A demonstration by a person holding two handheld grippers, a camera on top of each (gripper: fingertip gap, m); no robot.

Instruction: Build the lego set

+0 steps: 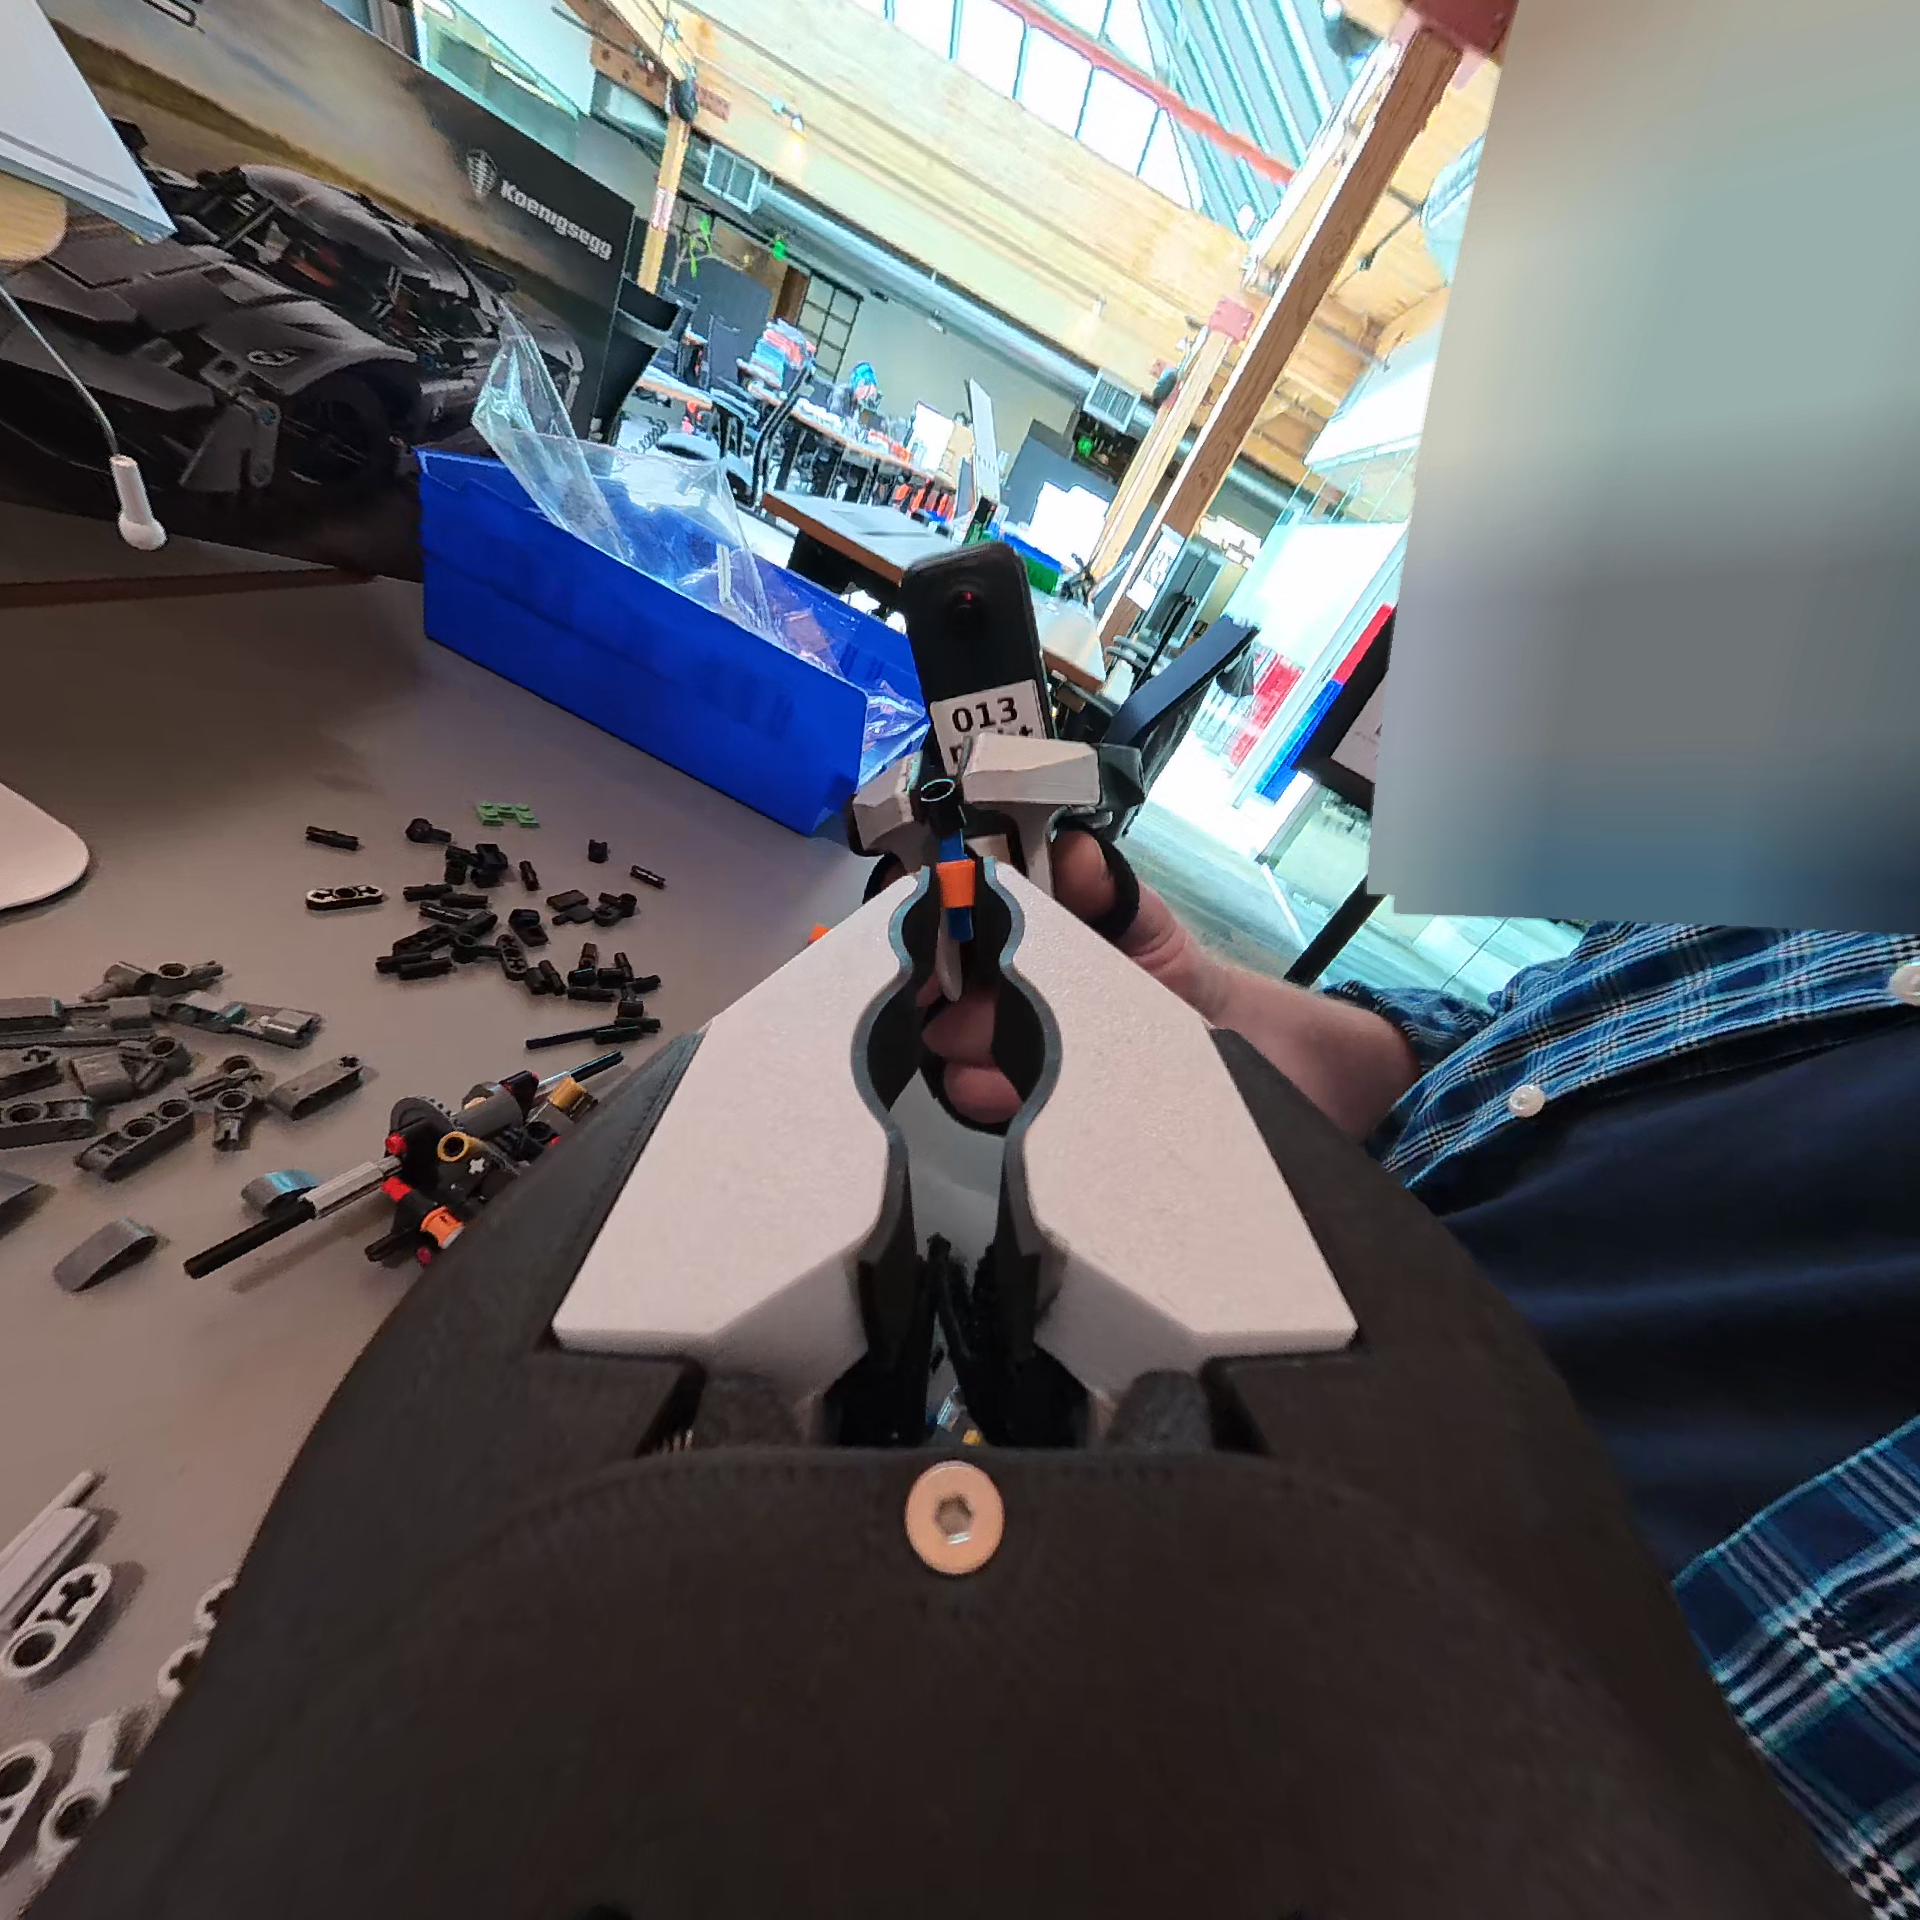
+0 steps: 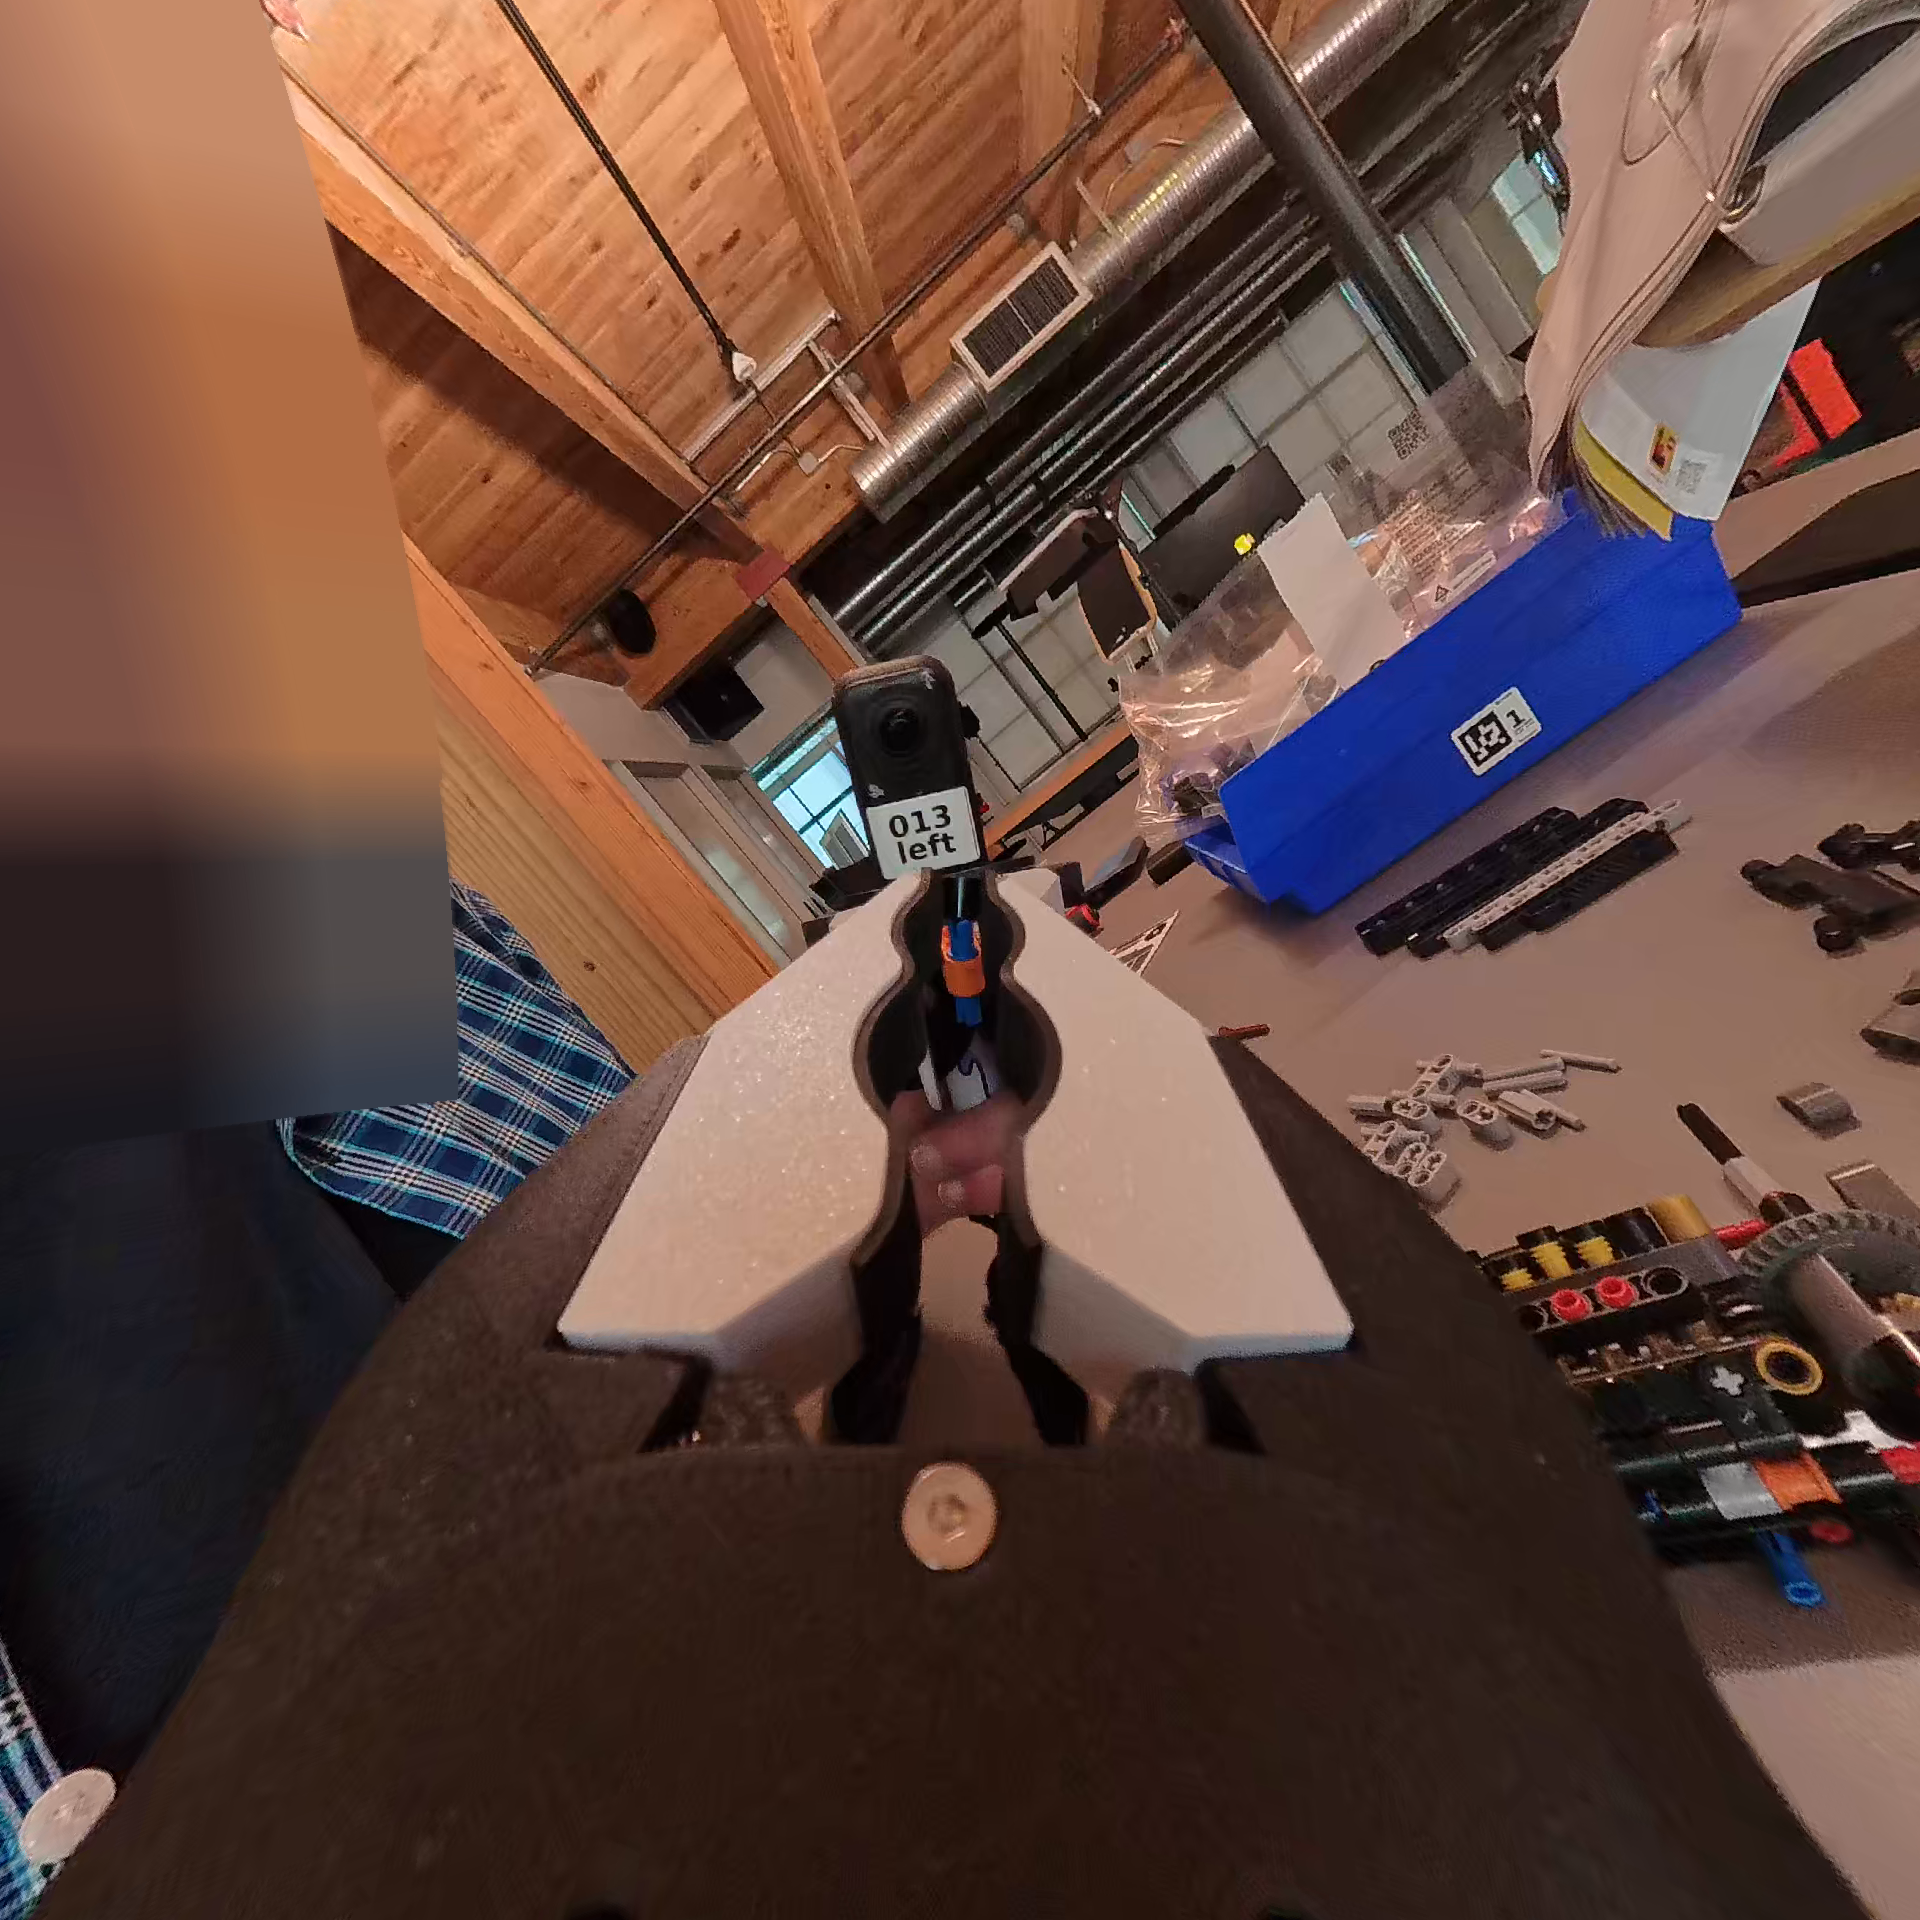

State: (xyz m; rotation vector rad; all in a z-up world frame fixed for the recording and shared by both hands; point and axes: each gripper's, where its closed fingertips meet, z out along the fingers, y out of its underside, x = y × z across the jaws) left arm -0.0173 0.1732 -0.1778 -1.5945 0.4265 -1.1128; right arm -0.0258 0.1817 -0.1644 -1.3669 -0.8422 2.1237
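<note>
Two grippers tip to tip, left gripper (image 1: 954, 883) and right gripper (image 2: 961, 904), small orange-and-blue lego piece (image 1: 957, 885) pinched between their tips

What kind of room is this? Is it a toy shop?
Probably not: it looks like a big shared workshop or office, with wooden ceiling beams, metal air ducts and rows of desks behind the table.

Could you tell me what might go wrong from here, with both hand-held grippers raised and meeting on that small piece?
1. The orange-and-blue piece is pinched only at the tips of the left hand-held gripper and right hand-held gripper, above the table; a slip would likely drop it.
2. It could land among the loose black pins and be hard to find.
3. Pressing the tips together slightly off-axis may twist it.
</note>
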